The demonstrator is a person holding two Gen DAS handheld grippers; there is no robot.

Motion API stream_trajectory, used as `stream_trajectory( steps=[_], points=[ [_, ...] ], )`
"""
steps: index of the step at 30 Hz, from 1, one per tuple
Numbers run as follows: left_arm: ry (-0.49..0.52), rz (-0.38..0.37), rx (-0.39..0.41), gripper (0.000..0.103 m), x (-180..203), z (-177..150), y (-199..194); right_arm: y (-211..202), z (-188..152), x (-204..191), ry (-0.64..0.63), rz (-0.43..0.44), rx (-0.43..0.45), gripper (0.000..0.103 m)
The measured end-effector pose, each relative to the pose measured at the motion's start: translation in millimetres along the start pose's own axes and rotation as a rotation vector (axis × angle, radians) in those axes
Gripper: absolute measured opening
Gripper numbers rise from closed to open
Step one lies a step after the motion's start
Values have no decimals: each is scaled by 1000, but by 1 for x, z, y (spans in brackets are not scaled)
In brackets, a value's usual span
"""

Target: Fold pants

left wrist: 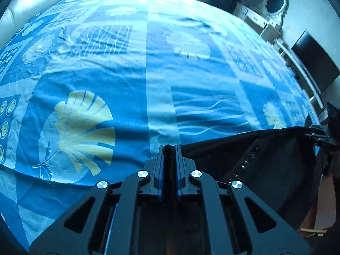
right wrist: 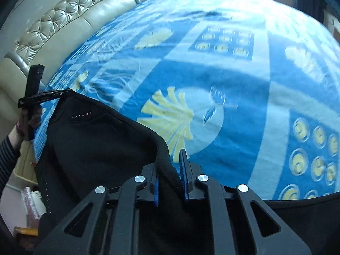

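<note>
Stretching between the two claws, the black pants (right wrist: 102, 140) hang by their waistband at the near edge of the bed (left wrist: 131, 68); the left claw (left wrist: 170, 148) is clenched on one end of the band, its blue-padded fingers pressed tight against the dark cloth; the right claw (right wrist: 170, 155) pinches the other end, the thick hem running up between its fingers; seen from the left wrist, the right claw (left wrist: 316, 132) shows far off to the side, gripping the taut top edge; seen from the right wrist, the left claw (right wrist: 42, 94) does the same at the opposite corner, with a hand (right wrist: 27, 119) in a striped sleeve behind it; a row of small studs (right wrist: 81, 114) glints on the fabric; the bed wears a blue bedspread (right wrist: 233, 80) patterned with pale yellow shells; a tufted cream headboard (right wrist: 63, 17) stands along its far side.
</note>
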State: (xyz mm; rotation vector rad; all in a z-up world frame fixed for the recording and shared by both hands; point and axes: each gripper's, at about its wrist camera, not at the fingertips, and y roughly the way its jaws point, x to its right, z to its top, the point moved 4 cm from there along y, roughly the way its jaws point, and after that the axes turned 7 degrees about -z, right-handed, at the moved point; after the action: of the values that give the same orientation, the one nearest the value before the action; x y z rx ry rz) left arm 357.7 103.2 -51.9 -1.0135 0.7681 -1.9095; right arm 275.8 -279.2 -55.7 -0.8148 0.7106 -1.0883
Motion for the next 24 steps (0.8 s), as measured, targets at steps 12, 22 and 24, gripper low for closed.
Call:
stream_trajectory(
  steps=[12,22,24],
  points=[
    [-62,-103,156,7,30,-66,-106,-100,-68,-66,-163,-166,240,16],
    [-170,-107,160,7,43,-181,-137,-100,-168,-103,-254,-240,171,15],
    [-193,-108,148,7,42,-201,-137,-93,-185,-104,-253,-247,141,15]
  ],
)
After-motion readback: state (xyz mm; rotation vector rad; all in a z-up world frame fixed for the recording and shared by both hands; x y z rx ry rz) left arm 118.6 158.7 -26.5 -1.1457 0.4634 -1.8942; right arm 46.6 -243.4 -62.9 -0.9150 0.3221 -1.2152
